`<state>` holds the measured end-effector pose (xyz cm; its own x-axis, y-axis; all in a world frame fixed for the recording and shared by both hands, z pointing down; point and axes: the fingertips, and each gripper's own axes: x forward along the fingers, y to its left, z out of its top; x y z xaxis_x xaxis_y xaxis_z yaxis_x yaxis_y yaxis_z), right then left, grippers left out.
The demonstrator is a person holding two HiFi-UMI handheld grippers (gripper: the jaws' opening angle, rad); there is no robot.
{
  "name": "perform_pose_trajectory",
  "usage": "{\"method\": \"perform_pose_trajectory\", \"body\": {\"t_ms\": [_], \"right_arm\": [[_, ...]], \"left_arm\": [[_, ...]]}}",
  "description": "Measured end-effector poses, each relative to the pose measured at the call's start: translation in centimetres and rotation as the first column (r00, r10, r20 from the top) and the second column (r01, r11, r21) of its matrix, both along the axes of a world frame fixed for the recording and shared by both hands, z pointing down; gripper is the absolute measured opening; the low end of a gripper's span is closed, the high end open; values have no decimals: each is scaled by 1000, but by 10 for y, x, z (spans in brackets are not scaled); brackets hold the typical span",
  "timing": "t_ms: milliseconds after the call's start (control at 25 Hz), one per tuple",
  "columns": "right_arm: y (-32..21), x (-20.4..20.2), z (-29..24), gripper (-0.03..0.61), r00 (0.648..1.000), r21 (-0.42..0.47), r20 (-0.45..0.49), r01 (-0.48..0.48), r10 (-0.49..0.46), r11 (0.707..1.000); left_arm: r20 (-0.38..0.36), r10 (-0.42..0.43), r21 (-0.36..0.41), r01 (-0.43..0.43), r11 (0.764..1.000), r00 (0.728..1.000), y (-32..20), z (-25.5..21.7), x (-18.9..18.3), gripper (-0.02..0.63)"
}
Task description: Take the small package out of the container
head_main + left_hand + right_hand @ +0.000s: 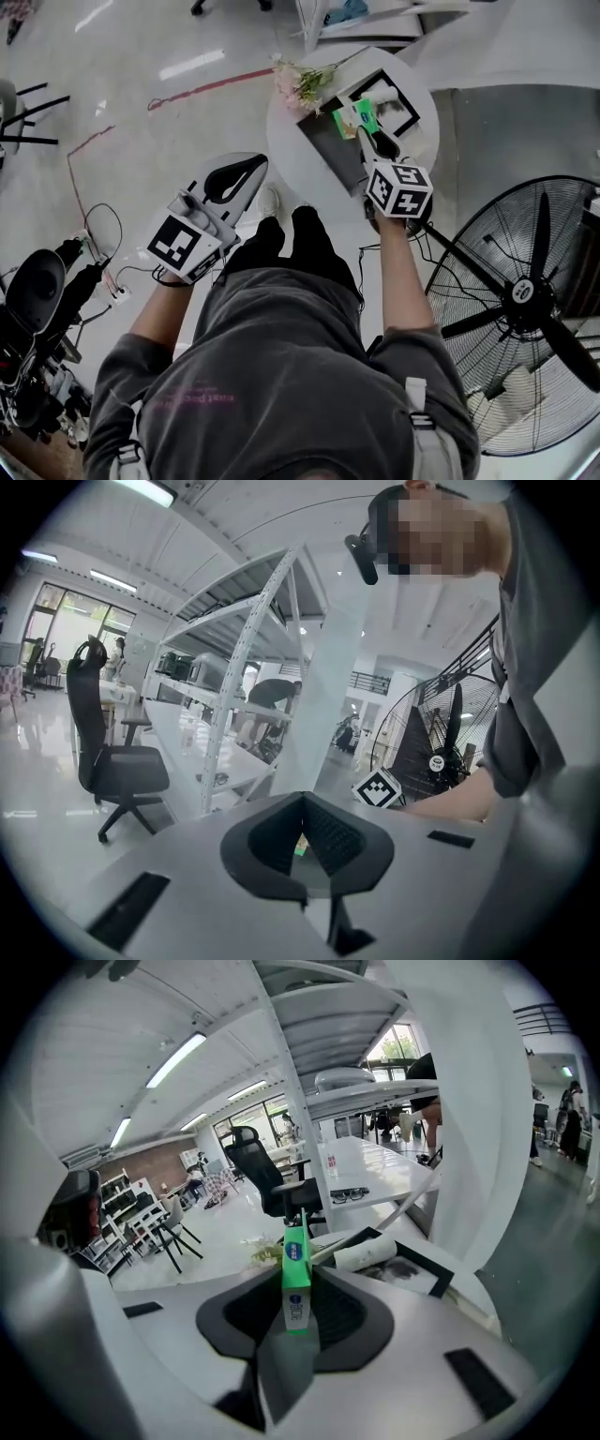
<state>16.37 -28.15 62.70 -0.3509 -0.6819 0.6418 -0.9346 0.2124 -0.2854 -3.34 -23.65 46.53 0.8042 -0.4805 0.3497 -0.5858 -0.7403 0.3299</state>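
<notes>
A small green package stands upright between the jaws of my right gripper, and the pads press on its two flat sides. In the head view that gripper holds the package over the round white table, just above the right edge of a dark open container. My left gripper hangs off to the left of the table over the floor. Its jaws meet with nothing between them.
A black-framed tray with a white roll lies at the table's far right. Pale flowers lie at its far edge. A large floor fan stands to the right. An office chair and metal shelving stand beyond.
</notes>
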Motion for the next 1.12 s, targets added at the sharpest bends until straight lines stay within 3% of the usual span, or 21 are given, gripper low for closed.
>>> {"method": "perform_pose_trajectory", "body": {"t_ms": [400, 1120], "right_arm": [[32, -10, -71, 100, 999, 111, 46, -33, 28, 993], [79, -47, -210, 100, 996, 332, -35, 87, -81, 939]], "left_arm": [[-25, 34, 77, -32, 996, 999, 17, -33, -13, 15], [-94, 35, 207, -15, 978, 995, 37, -88, -28, 15]]}}
